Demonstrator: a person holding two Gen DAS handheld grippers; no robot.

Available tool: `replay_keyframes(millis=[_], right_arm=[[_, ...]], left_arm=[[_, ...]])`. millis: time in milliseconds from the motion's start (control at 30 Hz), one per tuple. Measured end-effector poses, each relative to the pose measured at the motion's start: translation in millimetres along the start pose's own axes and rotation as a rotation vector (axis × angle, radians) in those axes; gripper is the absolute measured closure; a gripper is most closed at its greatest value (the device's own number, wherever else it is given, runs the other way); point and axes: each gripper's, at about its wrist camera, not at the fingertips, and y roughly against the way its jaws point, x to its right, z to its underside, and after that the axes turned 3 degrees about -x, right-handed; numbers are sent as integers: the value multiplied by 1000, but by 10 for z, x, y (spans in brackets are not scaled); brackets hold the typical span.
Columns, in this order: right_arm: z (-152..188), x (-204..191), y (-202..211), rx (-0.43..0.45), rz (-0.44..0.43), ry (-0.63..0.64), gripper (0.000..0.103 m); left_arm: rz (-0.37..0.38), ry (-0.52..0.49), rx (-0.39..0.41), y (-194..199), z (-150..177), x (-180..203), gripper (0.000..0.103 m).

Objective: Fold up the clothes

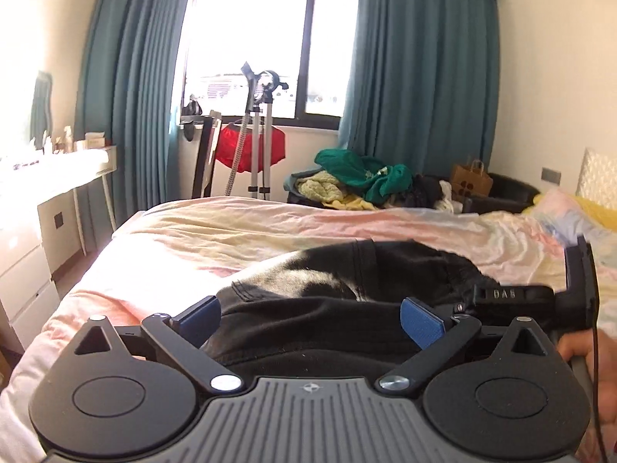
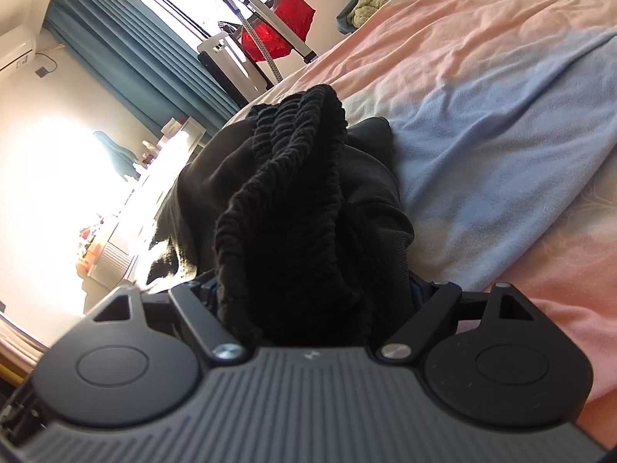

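Note:
A black garment lies bunched on the bed. My left gripper is open, its blue pads spread wide with the black cloth lying between them. The right gripper shows at the right edge of the left wrist view. In the right wrist view the garment's ribbed elastic waistband fills the space between the fingers of my right gripper. The pads are hidden by the cloth, and the linkage stands fairly wide, so the grip is unclear.
The bed has a pink, yellow and blue cover. A pile of green and yellow clothes sits beyond it. A tripod with red cloth, teal curtains, a white desk and a paper bag stand around.

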Motion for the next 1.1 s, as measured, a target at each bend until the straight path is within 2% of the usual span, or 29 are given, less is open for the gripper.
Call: replay_keyframes(millis=[67,167,233,267,400,533,633,767,800,900,1100], right_arm=[[12,-33,18,13,6,16,27],[29,-80,35,36,13,40,31],[28,-93,24,50,14,46,31],[29,-96,17,55,14,47,32],[58,-96,26,69,18,48,32],[73,-92,22,79,20,46,31],[80,-94,25,85,17,43,31],[87,-103,56,107,5,34,31],[92,-104,75,122,-5,26,31],[102,-117,164,178,-74,0,31],[70,-68,98,149,-47,-9,32]], left_arm=[[-18,164,-14,-81,-52,-279,0],[-57,404,-149,-405,23,-720,0],[-52,536,-202,-570,151,-991,2],[-44,560,-212,-635,201,-1073,2],[10,614,-215,-816,323,-1237,0],[92,727,-243,-885,430,-1325,0],[97,727,-242,-877,448,-1309,0],[170,703,-273,-942,459,-1205,3],[177,687,-272,-941,459,-1157,6],[182,697,-279,-973,492,-1167,7],[197,700,-290,-1034,539,-1172,7]])
